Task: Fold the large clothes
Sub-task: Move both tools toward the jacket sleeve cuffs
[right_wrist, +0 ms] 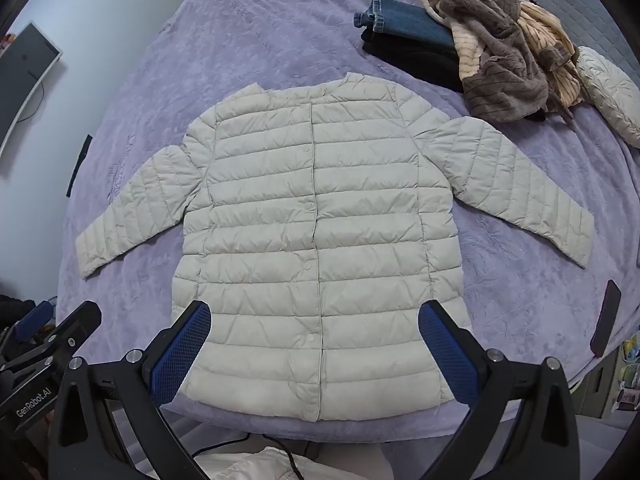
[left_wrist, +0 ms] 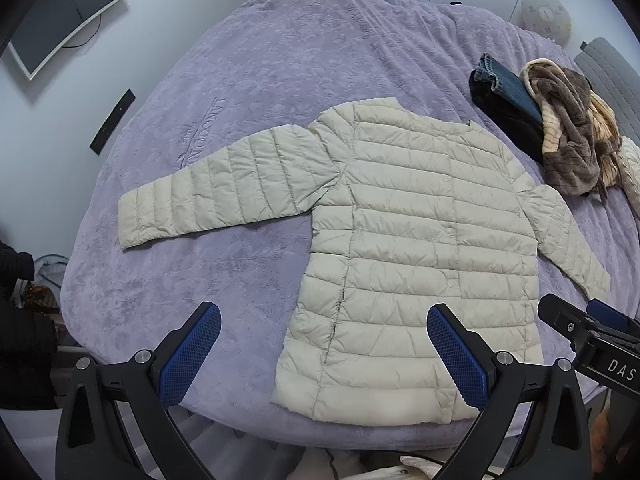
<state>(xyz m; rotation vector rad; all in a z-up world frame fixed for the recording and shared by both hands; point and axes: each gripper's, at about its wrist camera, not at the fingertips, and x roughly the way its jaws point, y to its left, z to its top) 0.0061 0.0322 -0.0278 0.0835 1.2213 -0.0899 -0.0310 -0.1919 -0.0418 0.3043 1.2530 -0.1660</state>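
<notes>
A cream quilted puffer jacket (left_wrist: 404,248) lies flat, front up and buttoned, on a purple bedspread (left_wrist: 260,60), both sleeves spread out to the sides. It also shows in the right wrist view (right_wrist: 316,240). My left gripper (left_wrist: 324,356) is open and empty, held above the jacket's hem at its left lower corner. My right gripper (right_wrist: 314,352) is open and empty, held above the middle of the hem. The right gripper's body shows at the right edge of the left wrist view (left_wrist: 592,332).
A pile of clothes sits at the bed's far right: folded jeans (right_wrist: 404,24), a brown and tan fleece garment (right_wrist: 508,52) and a cream quilted item (right_wrist: 612,92). A dark phone (right_wrist: 606,322) lies at the bed's right edge. A monitor (left_wrist: 64,12) stands on the left.
</notes>
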